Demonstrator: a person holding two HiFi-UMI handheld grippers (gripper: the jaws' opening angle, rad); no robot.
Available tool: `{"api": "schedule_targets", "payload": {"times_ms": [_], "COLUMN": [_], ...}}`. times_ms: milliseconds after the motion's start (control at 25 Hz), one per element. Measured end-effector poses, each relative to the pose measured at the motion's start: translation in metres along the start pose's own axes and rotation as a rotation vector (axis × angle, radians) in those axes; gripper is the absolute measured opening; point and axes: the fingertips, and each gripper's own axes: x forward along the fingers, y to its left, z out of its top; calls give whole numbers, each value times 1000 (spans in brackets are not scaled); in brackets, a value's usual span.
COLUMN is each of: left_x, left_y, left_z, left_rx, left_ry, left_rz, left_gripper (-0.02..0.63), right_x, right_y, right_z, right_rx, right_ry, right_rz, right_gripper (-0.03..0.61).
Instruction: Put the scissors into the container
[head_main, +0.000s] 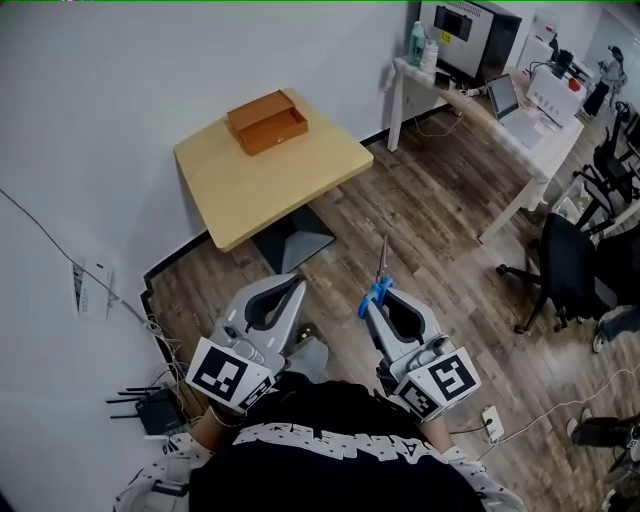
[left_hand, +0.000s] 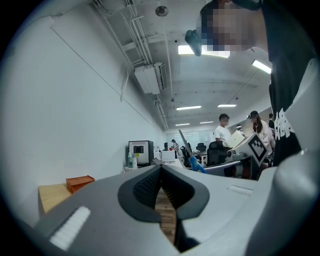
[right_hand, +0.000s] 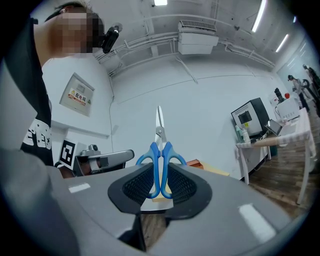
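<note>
While the right gripper (head_main: 380, 295) clamps the scissors (right_hand: 160, 150) by their handles, the left gripper (head_main: 296, 282) is closed on nothing; next, carry them to the far-off, seemingly open box (head_main: 267, 121) on the table (head_main: 250, 195).

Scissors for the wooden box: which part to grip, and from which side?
Take the scissors by the blue handle loops, coming in from the handle end, as the right gripper does: jaws shut across both loops, closed blades pointing out past the tips. The loops are the broadest part; the blades are thin and taper, so would likely slip.
</note>
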Motion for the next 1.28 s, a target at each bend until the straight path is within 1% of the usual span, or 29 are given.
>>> {"api": "schedule_targets", "payload": {"times_ms": [160,360,640,800,920,1080,1280], "left_x": [2,15,30,41,47,54,63], "left_y": [28,57,97,121,139,158,182], "left_z": [-9,-10,-21,-24,-28,-31,-28], "left_rx": [-20,-31,-57,-46,-70,-76,-85], "left_ry": [7,-7,-4,-8,-1,0,-19], "left_rz": [32,36,54,69,83,78,69], "left_gripper": [2,2,2,2,2,2,2], "right_x": [26,55,95,119,135,155,179], "right_y": [-3,-7,-20,-27,-31,-35,-36], "right_z": [-4,-1,-2,1,2,7,9], "right_rx": [-7,-22,-33,-43,-52,-61,-76], "right_ry": [18,39,74,92,106,111,121], "right_rz": [10,18,13,15,20,12,6], "right_gripper": [101,101,101,101,101,101,101]}}
